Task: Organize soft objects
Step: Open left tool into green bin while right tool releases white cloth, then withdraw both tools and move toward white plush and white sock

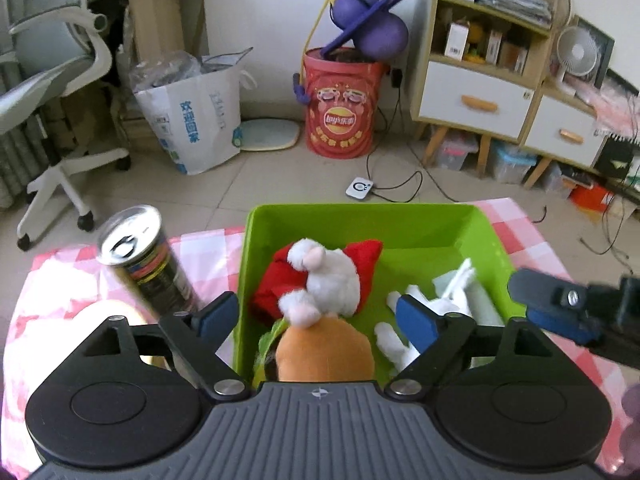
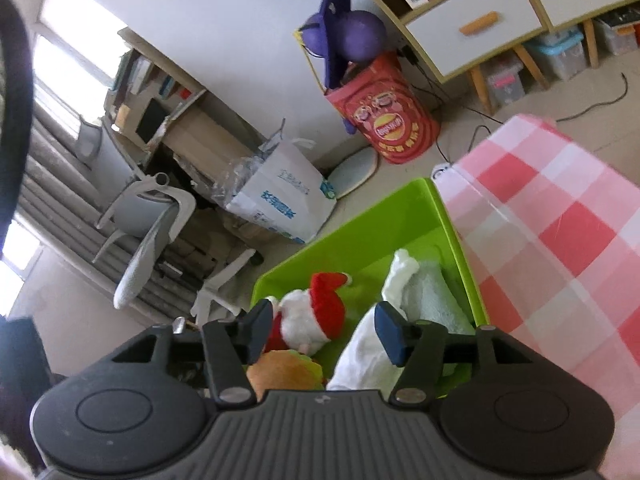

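Left wrist | fuzzy plush toys [image 1: 332,280] in glossy green plastic bin [image 1: 400,220]

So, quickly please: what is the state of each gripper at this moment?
Left gripper: open, holding nothing, above the white and red plush toy in the green plastic bin.
Right gripper: open, holding nothing, over the same bin.

surface: pink-checked table [image 1: 516,224] — on it: green bin [image 1: 400,220] | can [image 1: 148,264]
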Tool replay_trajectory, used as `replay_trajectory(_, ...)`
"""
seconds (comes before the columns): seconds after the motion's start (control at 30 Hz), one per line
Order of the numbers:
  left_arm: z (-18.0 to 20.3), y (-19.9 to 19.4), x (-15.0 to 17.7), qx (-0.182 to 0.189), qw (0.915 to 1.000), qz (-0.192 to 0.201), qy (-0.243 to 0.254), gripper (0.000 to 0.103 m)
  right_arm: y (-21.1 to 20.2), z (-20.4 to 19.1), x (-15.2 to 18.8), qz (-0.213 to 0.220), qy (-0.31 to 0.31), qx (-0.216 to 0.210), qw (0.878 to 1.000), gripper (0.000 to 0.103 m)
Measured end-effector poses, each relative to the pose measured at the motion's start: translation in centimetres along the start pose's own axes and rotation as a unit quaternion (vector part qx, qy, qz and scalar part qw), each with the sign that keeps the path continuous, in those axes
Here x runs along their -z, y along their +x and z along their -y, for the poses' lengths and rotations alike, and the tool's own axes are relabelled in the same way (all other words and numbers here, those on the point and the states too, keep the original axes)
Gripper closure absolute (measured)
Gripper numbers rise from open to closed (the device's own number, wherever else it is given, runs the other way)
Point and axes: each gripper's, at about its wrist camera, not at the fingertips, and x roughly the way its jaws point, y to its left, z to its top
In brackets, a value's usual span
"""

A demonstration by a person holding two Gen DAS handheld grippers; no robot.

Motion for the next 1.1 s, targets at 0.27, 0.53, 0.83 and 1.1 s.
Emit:
replay_trajectory(0.27, -0.5, -5.3, 2.2, 0.028, 0.9993, 0.007, -0.022, 0.007, -3.6, -2.6, -0.5, 0.011, -0.065, 0.013, 0.998, 0.059)
replay_trajectory(0.53, -1.5, -9.8, 4.9, 0.05, 0.9983, 0.006, -0.029, 0.005, -8.0, -6.1, 0.4, 0.022, -0.121, 0.045, 0.991, 0.041)
replay_trajectory(0.83, -2.2, -14.4, 9.7, 0.052, 0.9982, 0.008, -0.03, 0.005, -12.0, -7.9, 3.7, -0.004, -0.153, 0.065, 0.986, 0.035)
replay_trajectory(1.1, -3.3, -15.9, 13.5, 0.062, 0.9966, 0.008, -0.053, 0.005, -14.4, -7.5, 7.0, -0.029, -0.167, 0.074, 0.983, 0.033)
